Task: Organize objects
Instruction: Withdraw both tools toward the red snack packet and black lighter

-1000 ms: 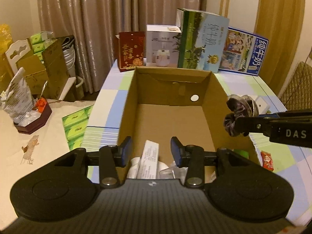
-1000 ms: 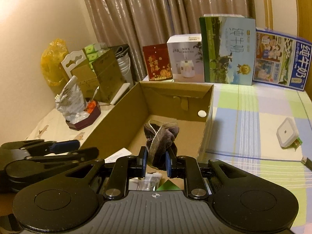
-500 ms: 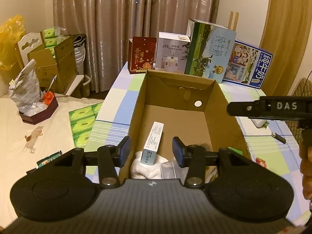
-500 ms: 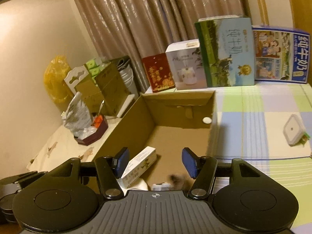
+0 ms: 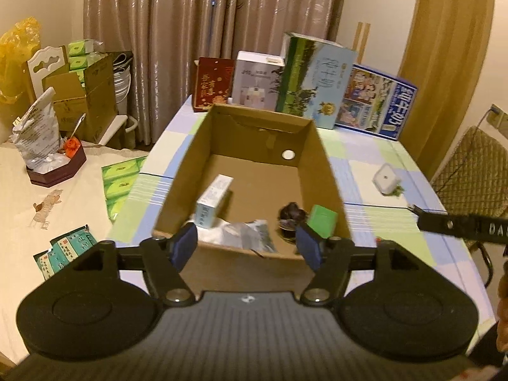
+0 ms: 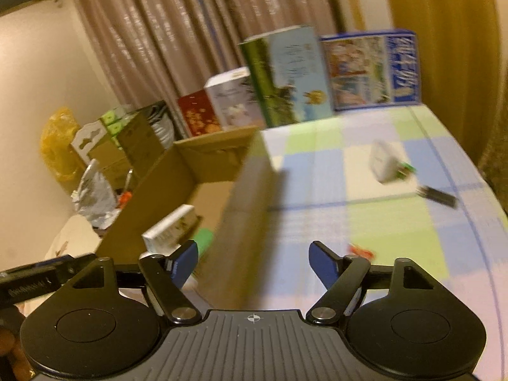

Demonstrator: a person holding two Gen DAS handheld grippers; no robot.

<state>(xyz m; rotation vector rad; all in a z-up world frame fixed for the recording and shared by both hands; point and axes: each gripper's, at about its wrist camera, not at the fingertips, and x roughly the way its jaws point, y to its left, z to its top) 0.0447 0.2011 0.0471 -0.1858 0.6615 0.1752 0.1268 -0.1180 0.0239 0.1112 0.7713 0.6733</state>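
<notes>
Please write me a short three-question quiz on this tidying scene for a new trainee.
1. True or false: the dark scrunchie lies inside the cardboard box.
2. Which is open? A) only the left hand-held gripper B) only the right hand-held gripper C) both
3. Fill in: the white square gadget sits on the ____ tablecloth, outside the box.

Key
1. True; it rests by the green packet near the box's right wall.
2. C; both are spread wide and hold nothing.
3. Checked.
</notes>
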